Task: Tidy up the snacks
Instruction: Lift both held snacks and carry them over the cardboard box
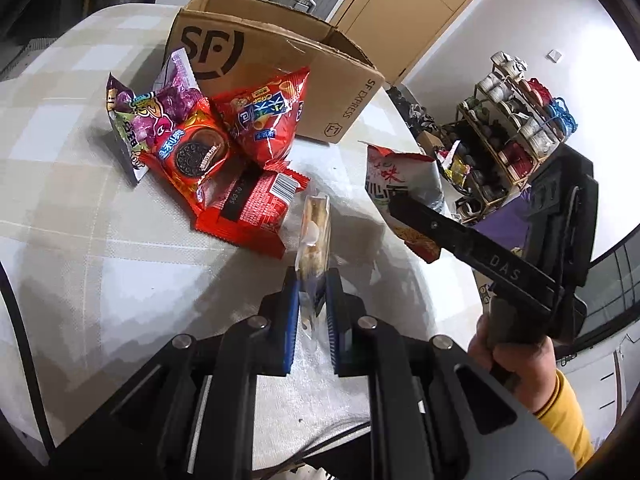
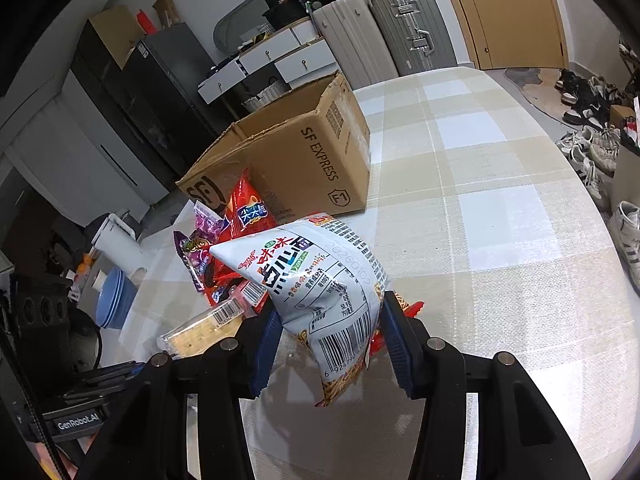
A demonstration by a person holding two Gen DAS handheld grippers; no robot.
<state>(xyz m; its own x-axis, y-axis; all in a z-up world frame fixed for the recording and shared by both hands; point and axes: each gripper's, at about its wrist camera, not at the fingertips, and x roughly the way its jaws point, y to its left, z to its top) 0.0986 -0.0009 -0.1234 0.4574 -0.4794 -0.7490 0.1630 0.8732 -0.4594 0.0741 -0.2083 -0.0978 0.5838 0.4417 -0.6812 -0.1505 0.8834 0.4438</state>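
Currently both grippers are loaded: left gripper (image 1: 312, 280) clamps a clear-wrapped cracker pack (image 1: 314, 232), right gripper (image 2: 328, 332) clenches a puffy white noodle-snack bag (image 2: 320, 276). Red and purple packets (image 1: 192, 140) lie heaped beside the open brown cardboard box (image 1: 280, 68). Sorting looks barely begun.

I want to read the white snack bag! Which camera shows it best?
The right wrist view: the white snack bag fills the middle, clamped in the right gripper, print and barcode facing the camera. The left wrist view shows the bag smaller, off to the side, partly behind a gripper finger.
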